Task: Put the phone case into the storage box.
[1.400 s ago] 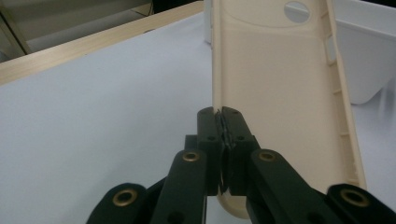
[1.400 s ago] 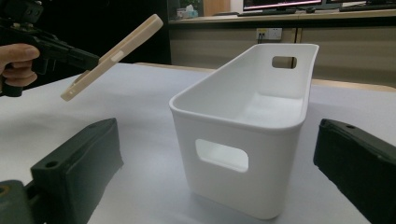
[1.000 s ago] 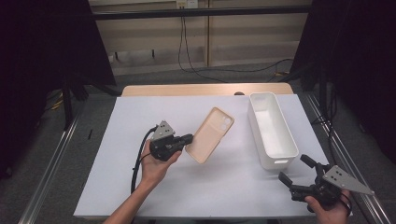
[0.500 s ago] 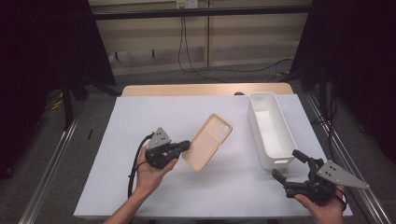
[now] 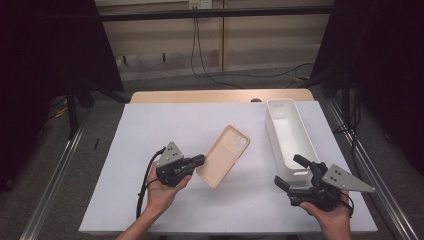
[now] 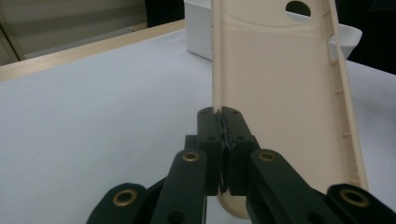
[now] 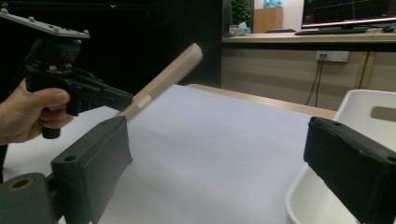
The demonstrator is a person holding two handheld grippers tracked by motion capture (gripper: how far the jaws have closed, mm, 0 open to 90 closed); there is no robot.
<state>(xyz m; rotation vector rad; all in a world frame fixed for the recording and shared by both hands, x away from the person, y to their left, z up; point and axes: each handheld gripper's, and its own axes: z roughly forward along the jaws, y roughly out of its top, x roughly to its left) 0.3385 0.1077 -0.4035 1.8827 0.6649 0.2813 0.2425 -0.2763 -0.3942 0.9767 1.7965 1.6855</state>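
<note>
Beige and soft-looking, the rubbery phone case point(image 5: 224, 155) hangs in the air above the white table cover point(image 5: 150, 130), pinched at the rim of one long edge by the left gripper point(image 5: 200, 160), whose jaws are clamped tight on that thin wall. The hold is narrow and near the lower corner, so the case will likely sag or pivot; keeping the wrist level and the motion slow should stop it from swinging. If the long white plastic bin point(image 5: 290, 137) just beside it is the goal, the case's upper end should clear the bin's near wall before any lowering. The right gripper point(image 5: 295, 175) waits near the bin's near end, jaws spread wide with nothing between them, well placed to steady the free edge.

The case itself is tilted, inner side showing, with a rounded camera cut-out point(image 6: 299, 8) near its far end, raised side walls and small button notches along one edge.
</note>
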